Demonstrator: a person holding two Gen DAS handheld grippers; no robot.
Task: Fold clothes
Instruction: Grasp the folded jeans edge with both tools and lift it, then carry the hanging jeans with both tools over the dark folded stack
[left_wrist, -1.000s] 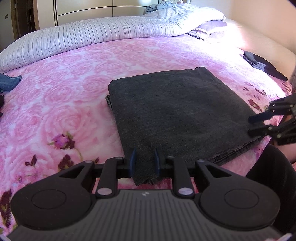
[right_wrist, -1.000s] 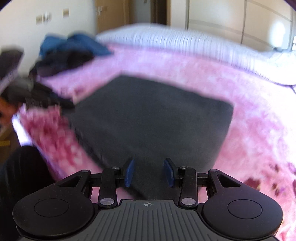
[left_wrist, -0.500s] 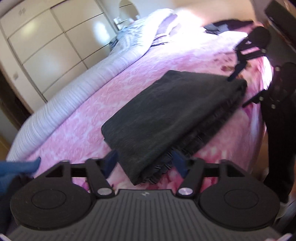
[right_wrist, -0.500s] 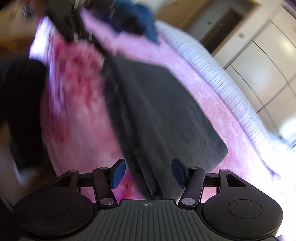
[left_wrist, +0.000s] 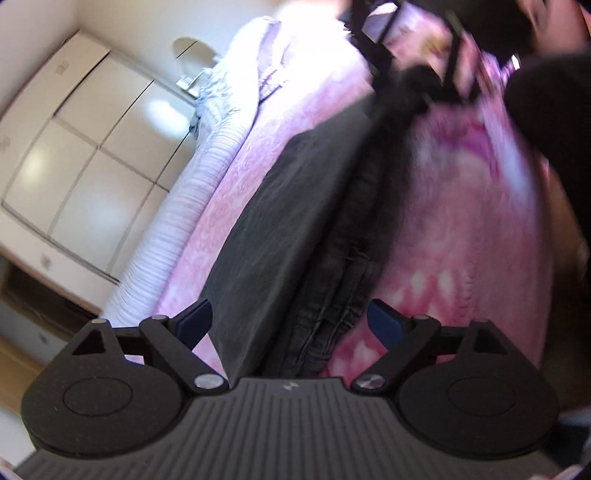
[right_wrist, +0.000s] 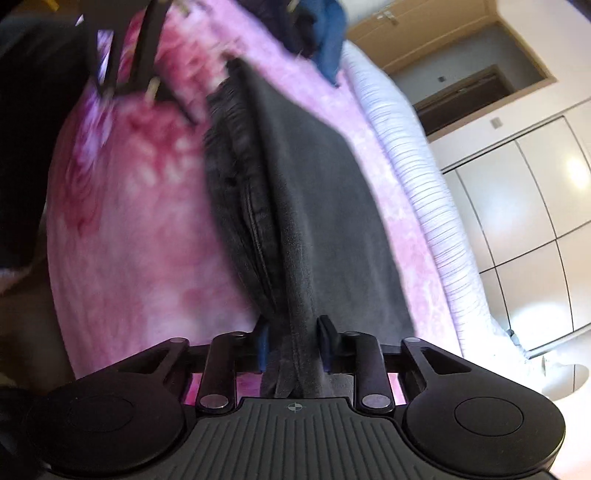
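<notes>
I find the folded dark grey garment (left_wrist: 280, 206) lying flat on the pink floral blanket (left_wrist: 454, 236) that covers the bed, its layered edge toward me at the near side of the mattress. Both views are rolled on their side, so I have both grippers turned to take that edge from the side. My left gripper (left_wrist: 290, 323) stands with its jaws spread wide and opening; the stacked edge lies between the blue pads (left_wrist: 382, 319) but neither pad presses on it. My right gripper (right_wrist: 293, 343) is at the other end of the same edge, its jaws closing, and in its view the pads already bear on the bunched layers of cloth, so I record a pinch there. A striped white duvet (right_wrist: 417, 177) lies along the far side of the bed, and a heap of blue clothing (right_wrist: 325, 29) sits beyond the garment near the blanket's end. I judge the folding of this piece to be largely complete, and the step in hand to be gripping the stack at both ends, either for one more fold or to carry it off; I cannot tell which. The next move calls for my left jaws to close over all the layers at once, since a partial bite would let the lower plies sag and undo the fold on lifting.
</notes>
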